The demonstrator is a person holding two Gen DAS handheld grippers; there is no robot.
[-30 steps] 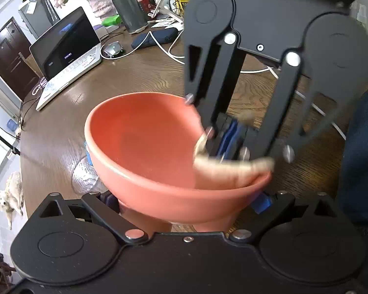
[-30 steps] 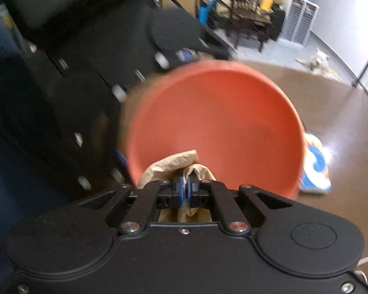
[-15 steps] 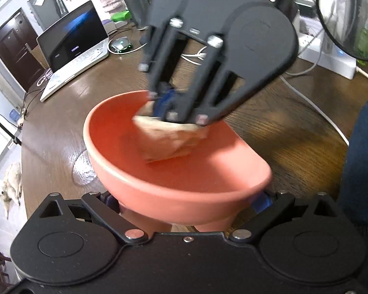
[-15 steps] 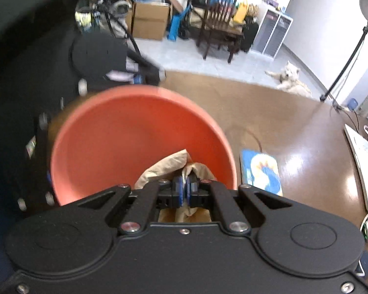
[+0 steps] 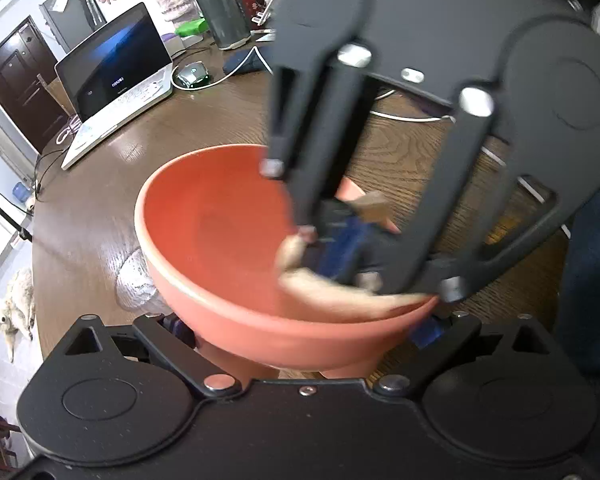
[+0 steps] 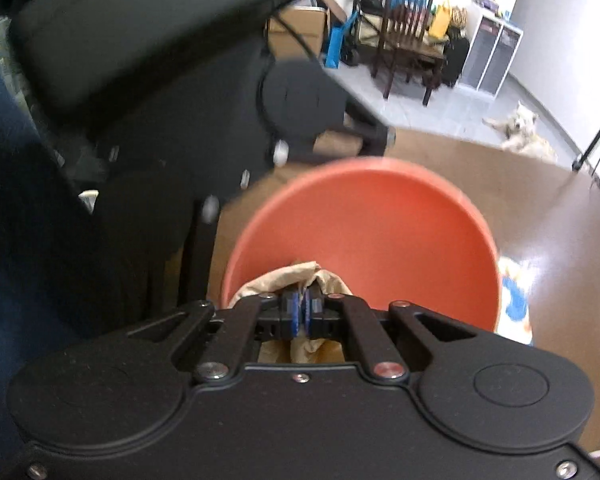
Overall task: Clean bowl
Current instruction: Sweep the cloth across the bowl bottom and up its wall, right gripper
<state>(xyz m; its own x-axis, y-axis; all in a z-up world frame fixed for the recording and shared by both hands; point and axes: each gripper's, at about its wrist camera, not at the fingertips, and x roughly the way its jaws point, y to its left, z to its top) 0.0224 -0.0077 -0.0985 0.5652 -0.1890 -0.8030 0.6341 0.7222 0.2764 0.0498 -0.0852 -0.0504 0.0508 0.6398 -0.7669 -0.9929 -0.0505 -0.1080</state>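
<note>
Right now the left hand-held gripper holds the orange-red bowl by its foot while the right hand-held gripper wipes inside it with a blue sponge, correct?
Not quite: the right hand-held gripper pinches a crumpled brown paper towel, not a blue sponge, as the right wrist view shows. The left hand-held gripper does hold the orange-red bowl by its foot.

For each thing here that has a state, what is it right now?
bowl: tilted, its foot clamped between the left tongs.
paper wad: crumpled, pinched in the shut right tongs, against the bowl's inner wall.
laptop: lid open, screen mostly dark.
dog: lying on the floor.
</note>
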